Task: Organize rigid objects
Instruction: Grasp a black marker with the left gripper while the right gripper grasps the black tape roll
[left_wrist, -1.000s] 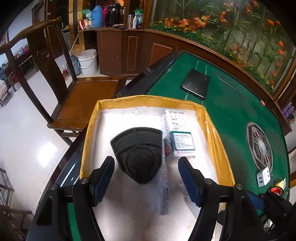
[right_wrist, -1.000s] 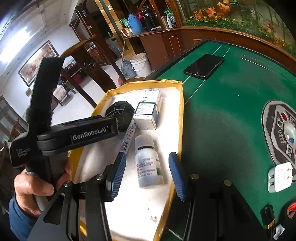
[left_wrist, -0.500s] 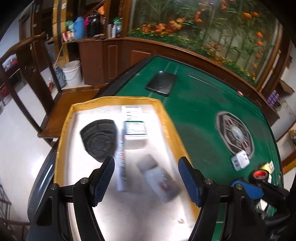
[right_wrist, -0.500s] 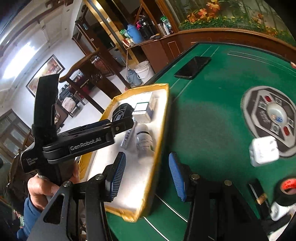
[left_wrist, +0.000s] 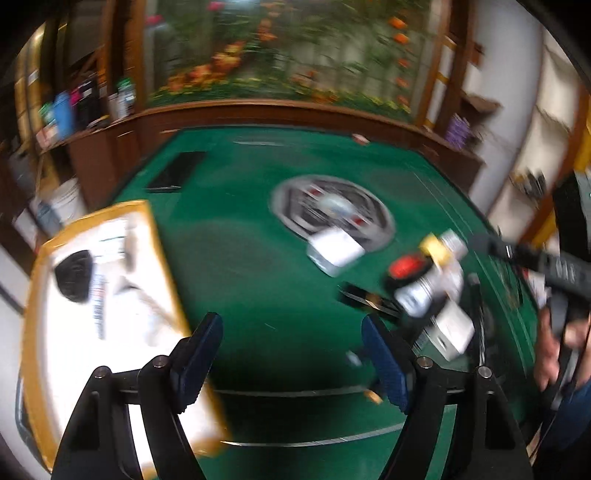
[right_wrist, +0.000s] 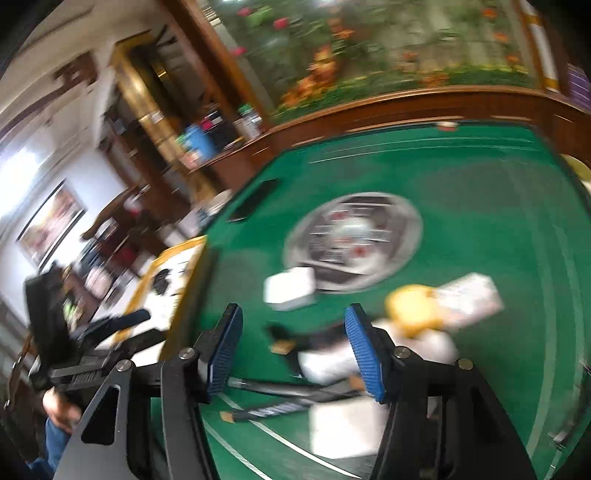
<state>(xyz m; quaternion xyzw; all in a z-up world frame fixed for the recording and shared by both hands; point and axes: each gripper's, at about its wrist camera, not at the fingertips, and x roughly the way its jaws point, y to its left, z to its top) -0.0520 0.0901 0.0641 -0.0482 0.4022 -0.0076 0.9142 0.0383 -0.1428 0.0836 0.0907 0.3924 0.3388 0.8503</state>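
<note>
Both views are motion-blurred. A yellow-rimmed white tray (left_wrist: 162, 258) lies at the left of the green table (left_wrist: 258, 277) and holds a black pad (left_wrist: 72, 275), boxes and a bottle. It shows small in the right wrist view (right_wrist: 177, 247). My left gripper (left_wrist: 291, 354) is open and empty over bare felt right of the tray. My right gripper (right_wrist: 293, 350) is open and empty above a pile of loose items: a white adapter (right_wrist: 290, 288), a yellow-capped bottle (right_wrist: 413, 306), a black pen (right_wrist: 280, 387) and a white box (right_wrist: 347, 428).
A round grey control panel (left_wrist: 332, 210) sits in the table's middle. A black phone (left_wrist: 175, 171) lies at the far left. A red-centred tape roll (left_wrist: 406, 267) and the white adapter (left_wrist: 334, 251) lie right of centre. A wooden rail edges the table.
Both grippers have swung right, away from the tray toward the pile of loose items. The bottle now lies in the tray. Both stay open.
</note>
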